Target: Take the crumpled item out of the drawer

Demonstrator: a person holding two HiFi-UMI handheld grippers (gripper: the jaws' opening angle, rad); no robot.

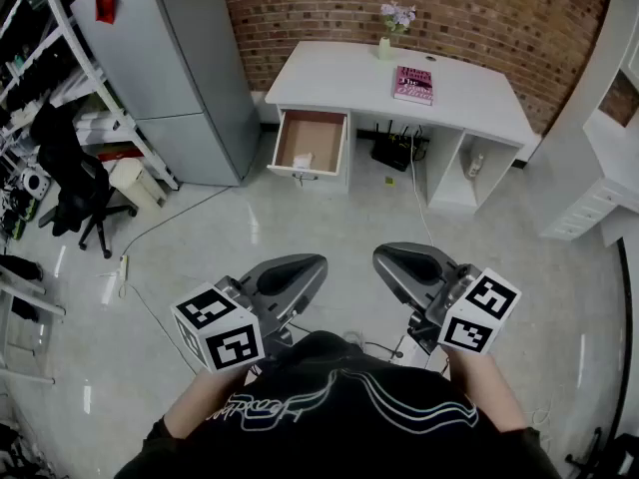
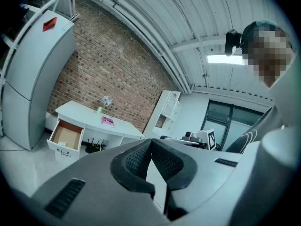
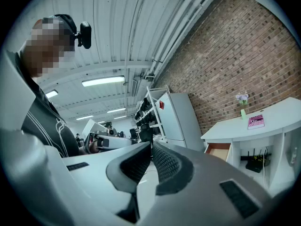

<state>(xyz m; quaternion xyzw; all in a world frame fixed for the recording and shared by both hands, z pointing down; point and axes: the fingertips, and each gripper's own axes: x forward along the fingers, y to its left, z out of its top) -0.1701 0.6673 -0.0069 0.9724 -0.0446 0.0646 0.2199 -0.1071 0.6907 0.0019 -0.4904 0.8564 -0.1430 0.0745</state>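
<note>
The white desk (image 1: 459, 103) stands far ahead against the brick wall, and its left drawer (image 1: 335, 144) is pulled open. A small white crumpled item (image 1: 303, 160) lies at the drawer's front. The drawer also shows in the left gripper view (image 2: 66, 134) and the right gripper view (image 3: 218, 150). My left gripper (image 1: 316, 265) and right gripper (image 1: 385, 259) are held close to my body, well short of the desk. Both are shut, tips touching, with nothing between them (image 2: 151, 141) (image 3: 151, 146).
A grey fridge (image 1: 170, 68) stands left of the desk, with a black office chair (image 1: 75, 183) and shelving further left. A pink book (image 1: 413, 85) and a flower vase (image 1: 387, 30) sit on the desk. A white shelf unit (image 1: 599, 188) is at the right. Cables lie on the floor.
</note>
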